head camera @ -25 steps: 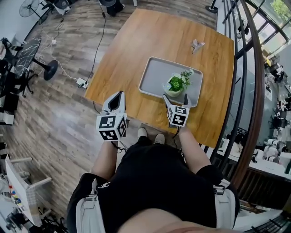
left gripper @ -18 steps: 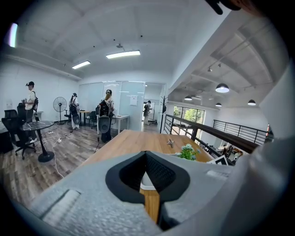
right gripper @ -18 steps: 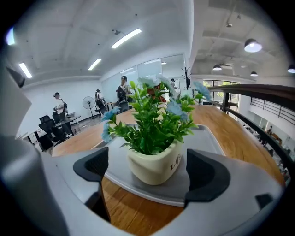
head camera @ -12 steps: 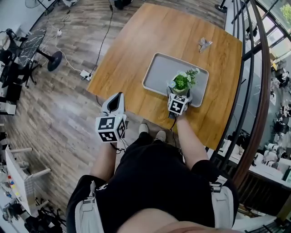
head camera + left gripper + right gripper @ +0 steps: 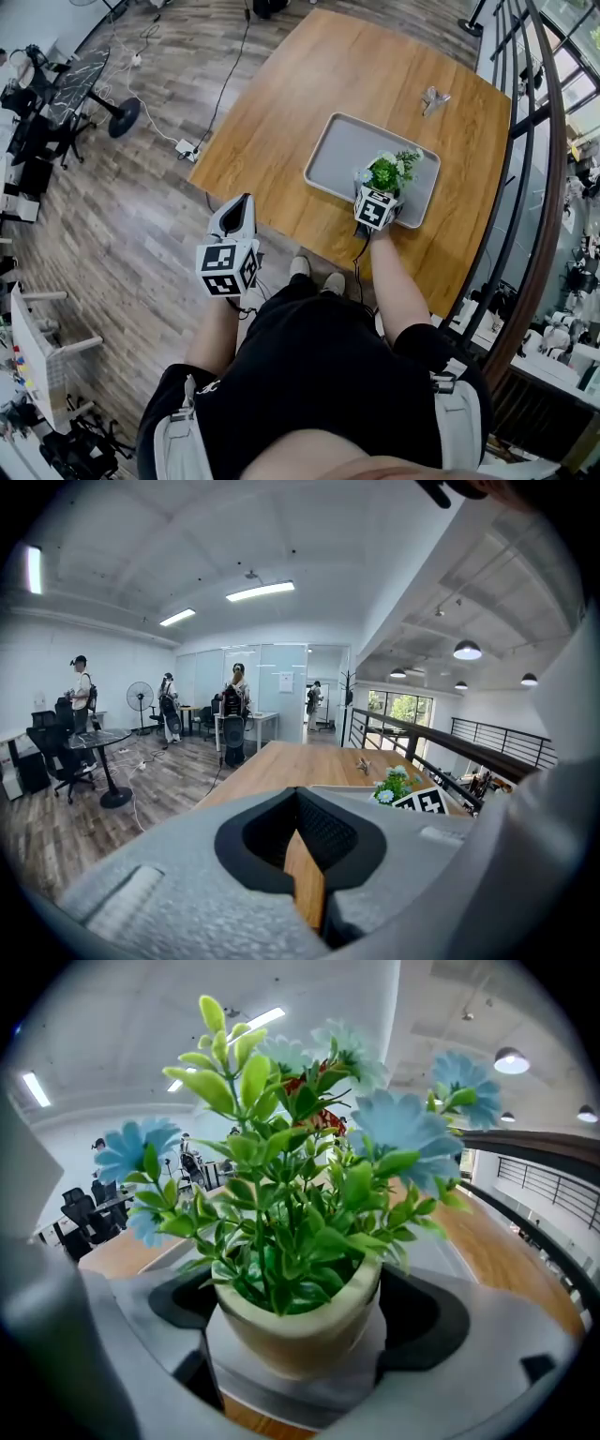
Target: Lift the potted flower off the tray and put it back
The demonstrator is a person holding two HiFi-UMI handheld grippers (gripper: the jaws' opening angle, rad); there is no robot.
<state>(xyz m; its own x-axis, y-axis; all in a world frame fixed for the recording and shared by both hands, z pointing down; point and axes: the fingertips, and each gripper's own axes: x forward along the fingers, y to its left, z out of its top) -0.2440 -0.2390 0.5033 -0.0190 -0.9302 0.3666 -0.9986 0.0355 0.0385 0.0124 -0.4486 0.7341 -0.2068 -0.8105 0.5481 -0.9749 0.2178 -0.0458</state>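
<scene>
The potted flower (image 5: pixel 384 173), green leaves and pale blue blooms in a cream pot (image 5: pixel 295 1321), stands near the front right edge of the grey tray (image 5: pixel 342 155) on the wooden table. My right gripper (image 5: pixel 379 190) reaches over the tray's front rim. Its jaws press against both sides of the pot, which still rests on the tray. The marker cube hides most of the pot in the head view. My left gripper (image 5: pixel 245 202) hangs off the table's front left edge, shut and empty (image 5: pixel 302 855).
A small metal object (image 5: pixel 432 97) lies on the table (image 5: pixel 309 84) beyond the tray. A railing (image 5: pixel 525 169) runs along the table's right side. A power strip and cable (image 5: pixel 187 148) lie on the floor at left. Several people stand far back (image 5: pixel 234 691).
My right gripper moved forward from the table's front edge over the tray rim, and its jaws now enclose the pot. The left gripper stayed where it was.
</scene>
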